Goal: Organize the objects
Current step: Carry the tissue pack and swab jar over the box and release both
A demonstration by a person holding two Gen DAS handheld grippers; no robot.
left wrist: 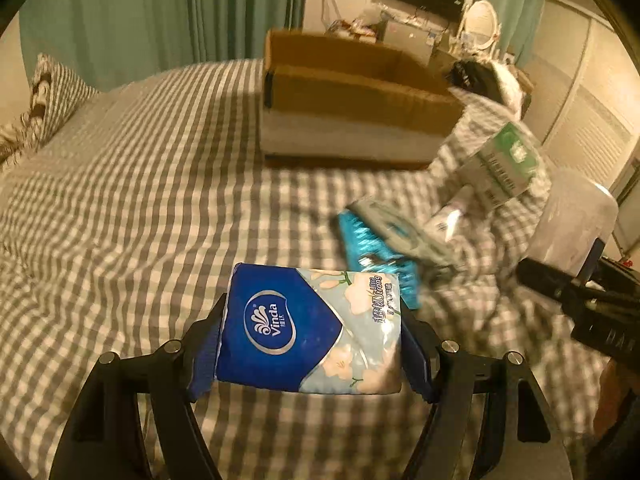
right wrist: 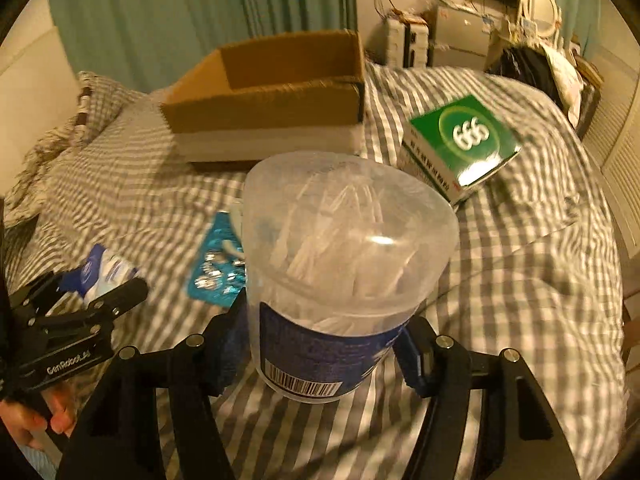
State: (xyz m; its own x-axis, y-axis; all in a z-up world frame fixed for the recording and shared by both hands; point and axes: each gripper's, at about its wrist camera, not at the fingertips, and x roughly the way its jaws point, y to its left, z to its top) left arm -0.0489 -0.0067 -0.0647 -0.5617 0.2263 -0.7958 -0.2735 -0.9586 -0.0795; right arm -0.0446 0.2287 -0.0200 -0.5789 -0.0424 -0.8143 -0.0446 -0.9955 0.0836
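Gripping a blue Vinda tissue pack [left wrist: 308,330] between both pads, left tongs [left wrist: 310,334] clenched on it above the gingham bedspread [left wrist: 140,184]. Clamping a clear cotton swab jar [right wrist: 340,264] by its blue-labelled base, right tongs [right wrist: 326,354] closed on it, jar upright, lid on. Lying on the bed between the two loads, a teal blister card [right wrist: 218,270], flat. Resting farther right on rumpled cover, a green 999 medicine box [right wrist: 460,144], tilted. Sitting beyond, toward the green curtain [right wrist: 160,12], an open cardboard box [right wrist: 272,96], well apart from both held items.
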